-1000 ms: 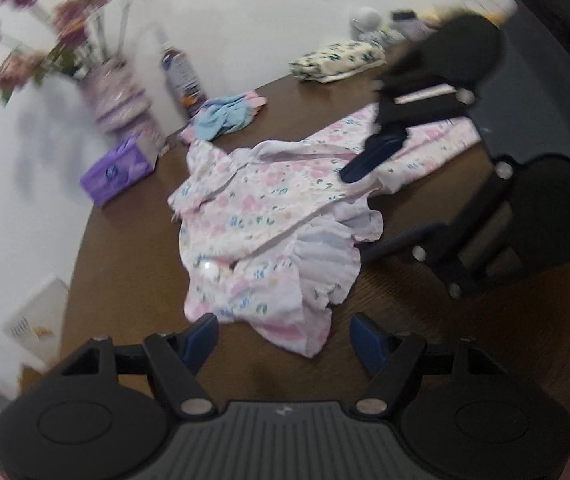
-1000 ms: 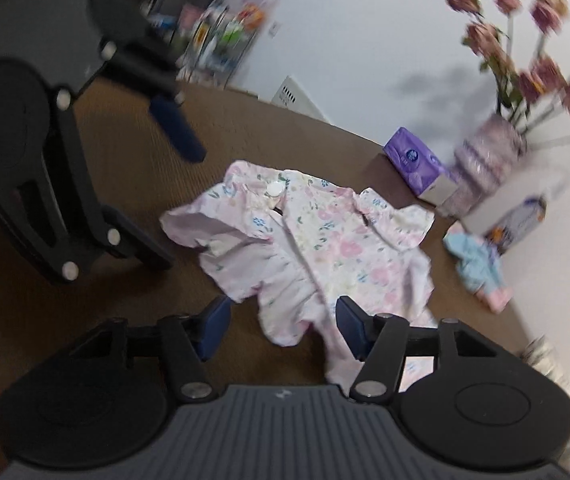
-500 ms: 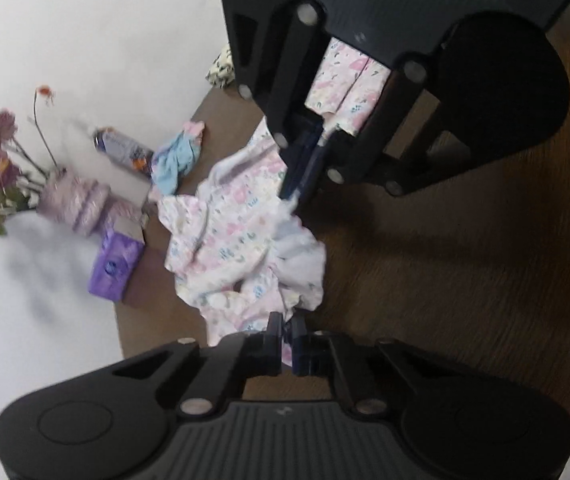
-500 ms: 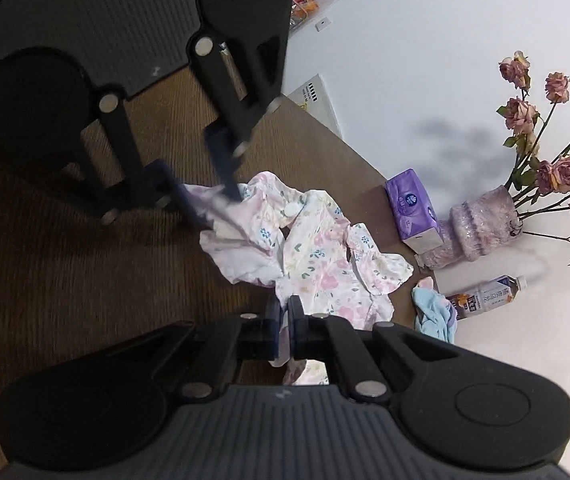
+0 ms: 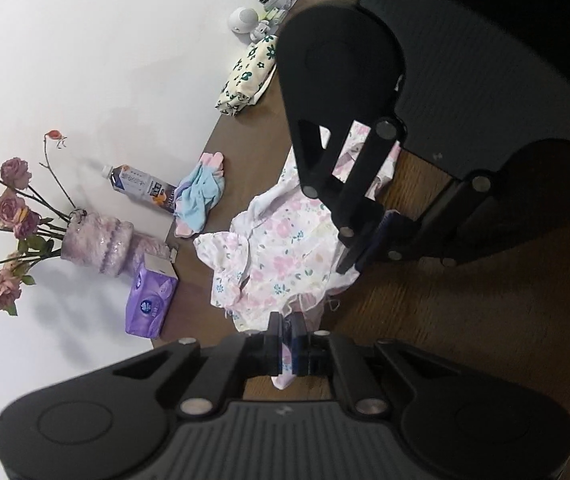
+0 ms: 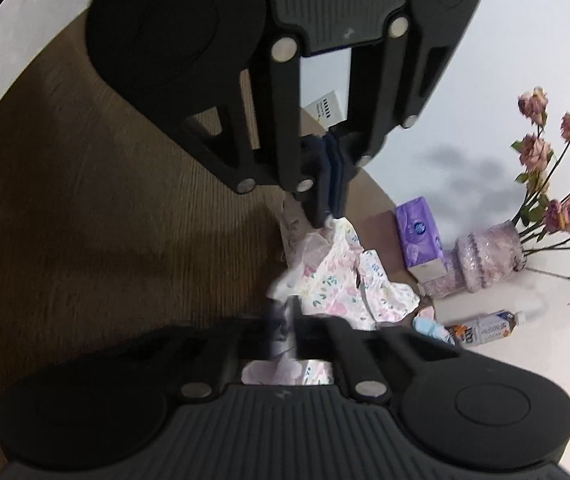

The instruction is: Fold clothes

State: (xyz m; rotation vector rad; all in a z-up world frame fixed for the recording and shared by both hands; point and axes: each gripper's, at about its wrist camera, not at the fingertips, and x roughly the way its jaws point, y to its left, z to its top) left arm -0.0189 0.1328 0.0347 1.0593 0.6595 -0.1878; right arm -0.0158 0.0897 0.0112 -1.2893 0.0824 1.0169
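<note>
- Floral garment (image 5: 281, 264), pale pink with small flowers, lies crumpled on the brown wooden table (image 5: 465, 320), near the table's edge by the white wall, partly lifted at two points.
- Left gripper (image 5: 286, 338) has its fingers clenched on a ruffled hem of the garment; a tuft of cloth pokes out between the dark blue pads.
- Right gripper (image 6: 283, 322) is likewise pinched on cloth, with pink fabric bunched between and behind its fingers; in the left wrist view it hangs over the far side of the garment.
- Both grips look thin, on loose ruffle and not on a seam, so by my judgement a sharp pull could let the cloth slip out of one side.
- If only one corner rises, the fabric would likely twist and bunch, and any fold would come out crooked.
- A purple tissue box (image 5: 151, 300), a pink vase (image 5: 99, 246) of roses and a bottle (image 5: 141, 188) lying flat sit along the wall-side edge, just beside the garment; a wide swing of the cloth could catch the vase and tip it.
- A small blue and pink cloth (image 5: 201, 196) rests near the bottle, and a folded green-flowered piece (image 5: 247, 76) sits farther along that edge.
</note>
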